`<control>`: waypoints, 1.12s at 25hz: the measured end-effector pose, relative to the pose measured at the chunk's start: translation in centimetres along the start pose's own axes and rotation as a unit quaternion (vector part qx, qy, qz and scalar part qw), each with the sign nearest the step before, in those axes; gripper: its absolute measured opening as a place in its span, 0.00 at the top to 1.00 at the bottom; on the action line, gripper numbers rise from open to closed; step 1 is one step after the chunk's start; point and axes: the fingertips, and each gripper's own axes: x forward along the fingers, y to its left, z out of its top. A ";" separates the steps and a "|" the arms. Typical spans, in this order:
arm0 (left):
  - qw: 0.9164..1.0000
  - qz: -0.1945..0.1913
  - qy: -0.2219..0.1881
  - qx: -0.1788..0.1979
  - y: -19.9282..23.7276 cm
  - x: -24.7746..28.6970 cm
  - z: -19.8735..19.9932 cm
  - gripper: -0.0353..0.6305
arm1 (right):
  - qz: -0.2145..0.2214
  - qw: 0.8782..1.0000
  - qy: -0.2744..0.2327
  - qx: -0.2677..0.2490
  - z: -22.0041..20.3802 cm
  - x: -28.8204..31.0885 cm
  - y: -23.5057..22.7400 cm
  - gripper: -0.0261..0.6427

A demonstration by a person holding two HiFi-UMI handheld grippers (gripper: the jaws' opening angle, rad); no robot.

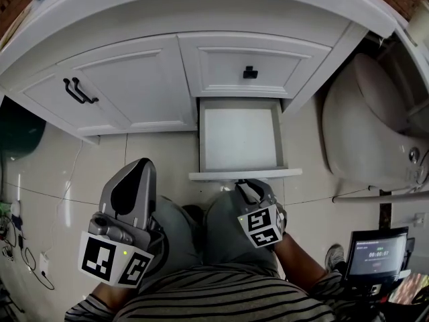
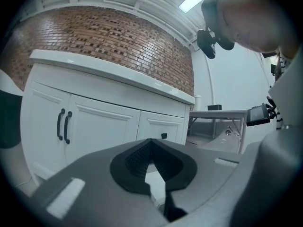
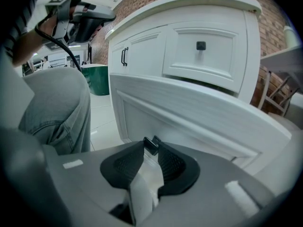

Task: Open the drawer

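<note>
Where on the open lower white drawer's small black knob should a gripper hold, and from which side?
Grip the small black knob by its opposite sides, coming straight at the white drawer front. It alone stands out from the panel, so jaws can close around it. The right gripper holds it this way.

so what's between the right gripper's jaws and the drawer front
The black knob, clamped at the right gripper's jaw tips, on the pulled-out drawer front; the right gripper view shows it.

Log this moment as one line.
lower drawer: pulled open | right gripper: shut on knob | left gripper: shut, empty
</note>
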 end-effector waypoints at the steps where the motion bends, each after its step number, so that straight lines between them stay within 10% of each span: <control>1: 1.000 -0.001 0.000 -0.002 0.1 0.1 0.0 0.93 | -0.002 1.000 0.001 0.001 0.0 0.0 0.0 0.82; 16: 0.996 -0.008 0.075 -0.048 3.9 4.3 2.0 0.93 | -0.033 0.995 0.057 0.072 2.5 -4.8 -1.4 0.87; 28: 0.992 0.008 0.124 -0.033 -2.0 -3.9 23.4 0.93 | -0.071 0.994 -0.035 0.070 26.9 -29.5 -3.6 0.96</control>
